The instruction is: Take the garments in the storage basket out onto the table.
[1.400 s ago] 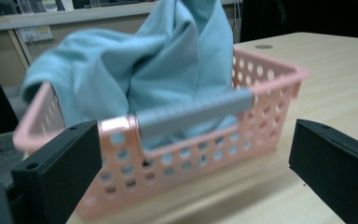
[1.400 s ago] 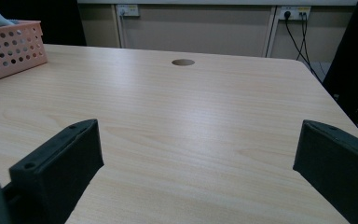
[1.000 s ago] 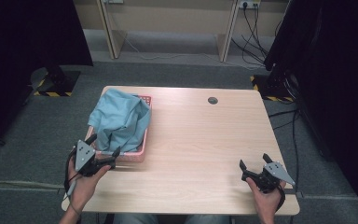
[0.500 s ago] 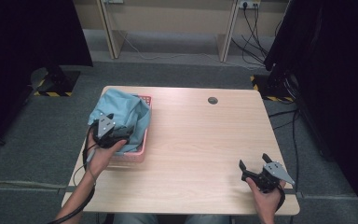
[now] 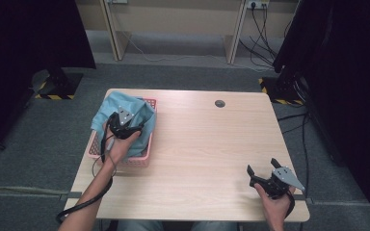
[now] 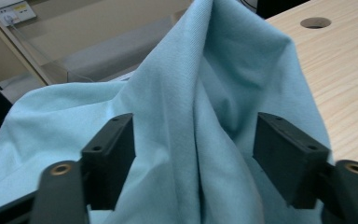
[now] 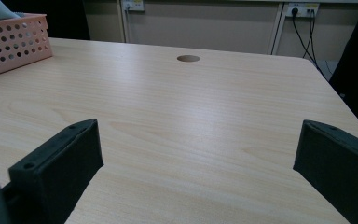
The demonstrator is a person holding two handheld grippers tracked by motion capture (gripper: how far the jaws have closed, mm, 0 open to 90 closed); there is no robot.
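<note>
Both grippers gape: left gripper (image 5: 124,126) reaches over the cloth (image 5: 139,111), right gripper (image 5: 265,178) rests near the table (image 5: 212,154) corner.

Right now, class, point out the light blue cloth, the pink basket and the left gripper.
light blue cloth (image 6: 186,107): left gripper view, on its raised middle fold.
pink basket (image 5: 125,161): high view, on its near wall.
left gripper (image 6: 193,149): left gripper view, midway between its open jaws.
</note>
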